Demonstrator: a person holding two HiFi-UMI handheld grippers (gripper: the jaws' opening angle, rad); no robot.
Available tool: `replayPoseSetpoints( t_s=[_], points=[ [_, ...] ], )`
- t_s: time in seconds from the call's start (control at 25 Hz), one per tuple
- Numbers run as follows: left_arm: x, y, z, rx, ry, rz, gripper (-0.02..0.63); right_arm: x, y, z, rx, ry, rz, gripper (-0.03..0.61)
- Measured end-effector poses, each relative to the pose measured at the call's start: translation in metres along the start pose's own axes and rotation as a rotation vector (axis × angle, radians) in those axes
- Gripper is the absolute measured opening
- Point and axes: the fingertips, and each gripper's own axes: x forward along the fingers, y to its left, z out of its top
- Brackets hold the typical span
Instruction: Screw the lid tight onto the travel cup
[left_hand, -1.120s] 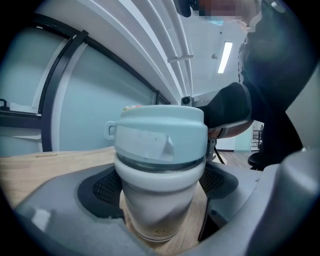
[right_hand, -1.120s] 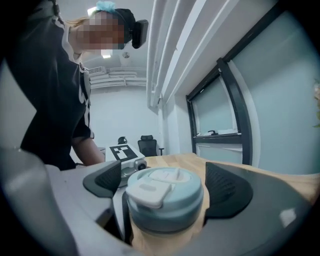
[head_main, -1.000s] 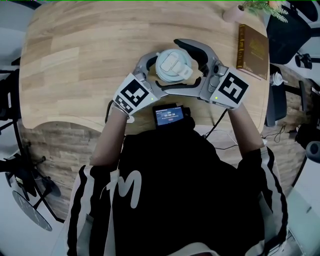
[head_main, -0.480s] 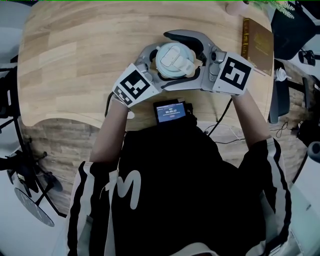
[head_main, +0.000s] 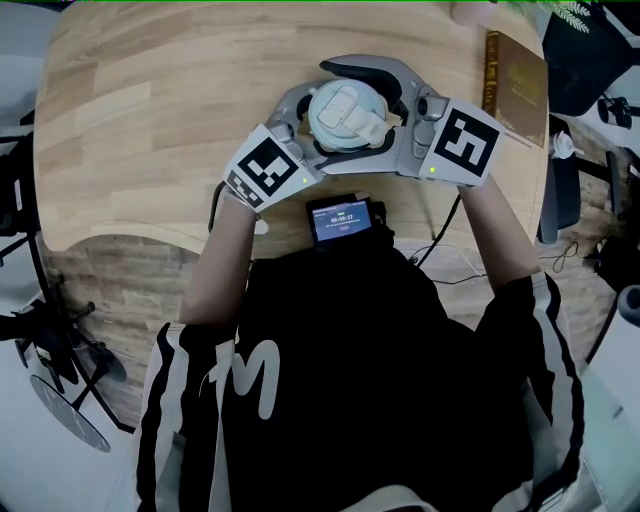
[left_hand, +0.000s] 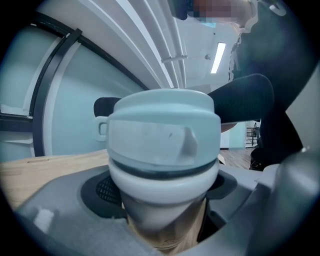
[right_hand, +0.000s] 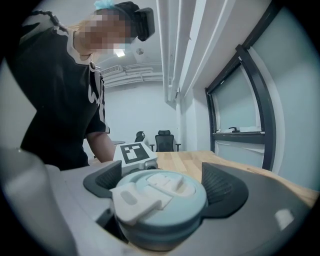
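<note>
On the wooden table (head_main: 150, 100), near the person's edge, both grippers are brought together from opposite sides. The left gripper (left_hand: 165, 192) is seen clenched on the travel cup (left_hand: 162, 227), gripped at its body just under the rim. The right gripper (right_hand: 162, 187) is closed round the lid (head_main: 345, 112). The cup is held upright, and the pale blue-green lid is seated on top with its white flip tab up.
</note>
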Motion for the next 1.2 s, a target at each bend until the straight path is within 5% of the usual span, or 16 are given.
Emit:
replayPoseSetpoints(
  t_s=[0.44, 1.2],
  points=[
    [0.002, 0.001, 0.0, 0.005, 0.002, 0.014, 0.449, -0.001, -0.008, -0.008, -0.046, 0.035, -0.162, 0.485],
    [0.002, 0.001, 0.0, 0.001, 0.009, 0.035, 0.449, -0.015, -0.02, -0.011, 0.037, -0.047, -0.43, 0.477]
  ],
)
